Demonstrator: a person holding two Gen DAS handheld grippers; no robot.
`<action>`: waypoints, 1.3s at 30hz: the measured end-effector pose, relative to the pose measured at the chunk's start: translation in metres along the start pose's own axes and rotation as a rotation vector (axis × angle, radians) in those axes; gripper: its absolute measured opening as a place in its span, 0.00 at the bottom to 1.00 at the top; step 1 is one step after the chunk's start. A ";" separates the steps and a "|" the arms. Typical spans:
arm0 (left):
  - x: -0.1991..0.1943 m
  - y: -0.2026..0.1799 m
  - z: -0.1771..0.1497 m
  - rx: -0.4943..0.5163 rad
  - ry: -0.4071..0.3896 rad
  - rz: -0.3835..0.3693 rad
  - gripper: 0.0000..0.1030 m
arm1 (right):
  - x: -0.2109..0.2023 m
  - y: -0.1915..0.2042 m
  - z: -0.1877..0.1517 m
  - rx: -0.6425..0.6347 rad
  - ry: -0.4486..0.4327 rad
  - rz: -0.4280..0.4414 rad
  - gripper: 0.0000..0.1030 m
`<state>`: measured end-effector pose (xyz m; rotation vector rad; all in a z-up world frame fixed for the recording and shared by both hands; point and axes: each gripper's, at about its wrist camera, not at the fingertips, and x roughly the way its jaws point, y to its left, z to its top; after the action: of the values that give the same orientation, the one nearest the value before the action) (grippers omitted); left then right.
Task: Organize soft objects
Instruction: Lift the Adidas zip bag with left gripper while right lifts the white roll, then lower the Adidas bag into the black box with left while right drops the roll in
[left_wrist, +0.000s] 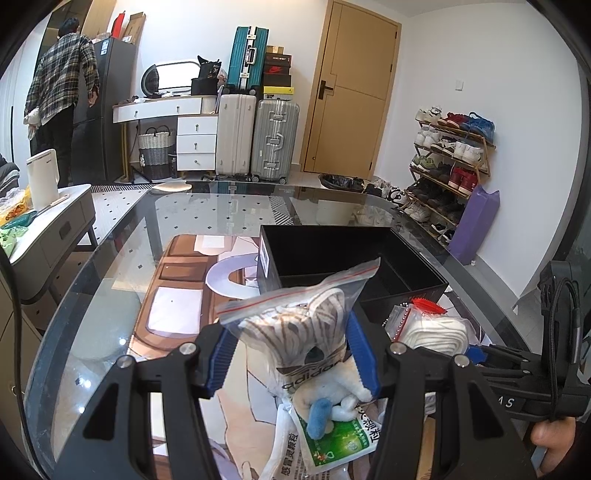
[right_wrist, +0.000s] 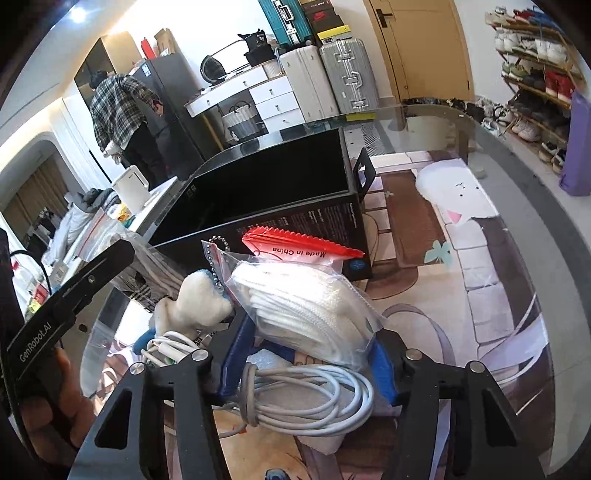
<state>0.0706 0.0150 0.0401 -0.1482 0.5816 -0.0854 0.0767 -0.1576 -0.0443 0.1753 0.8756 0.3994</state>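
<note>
The zip bag of striped laces (left_wrist: 295, 332) sits squarely between the blue pads of the left gripper (left_wrist: 291, 354), which are clamped on its sides. The bag stands upright, its red-edged seal above the fingertips, so it can be carried clear of the clutter. Just ahead of those jaws, slightly to their right, waits the open black box (left_wrist: 351, 258), seemingly empty — by my reading the place the soft things are meant to go, which would explain why the bag is held pointing towards it.

Below the left jaws lie a small white-and-blue plush toy (left_wrist: 332, 402) and a green-printed sachet (left_wrist: 336, 439).

The second zip bag (right_wrist: 306, 314), packed with white cord and closed by a red strip, lies between the pads of the right gripper (right_wrist: 310, 354). The pads flank the bag's near end and the plastic looks pinched between them, so I take it as gripped, though the contact on the right pad is partly hidden. Beneath and nearer than those jaws sits a coiled white cable (right_wrist: 306, 395); the plush toy and a bead chain (right_wrist: 214, 258) are to their left, and the black box stands directly beyond. All of it rests on the glass table (left_wrist: 110, 295).
</note>
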 end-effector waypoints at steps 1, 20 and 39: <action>0.000 0.000 0.000 -0.001 0.000 0.000 0.54 | 0.000 0.000 0.000 0.001 -0.004 -0.001 0.56; -0.009 -0.004 0.005 -0.004 -0.018 -0.003 0.54 | -0.049 0.017 -0.003 -0.083 -0.131 0.100 0.20; -0.024 -0.002 0.021 -0.010 -0.053 -0.037 0.53 | -0.104 0.025 0.008 -0.131 -0.243 0.112 0.19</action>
<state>0.0621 0.0187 0.0711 -0.1701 0.5266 -0.1145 0.0168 -0.1771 0.0425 0.1487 0.6004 0.5270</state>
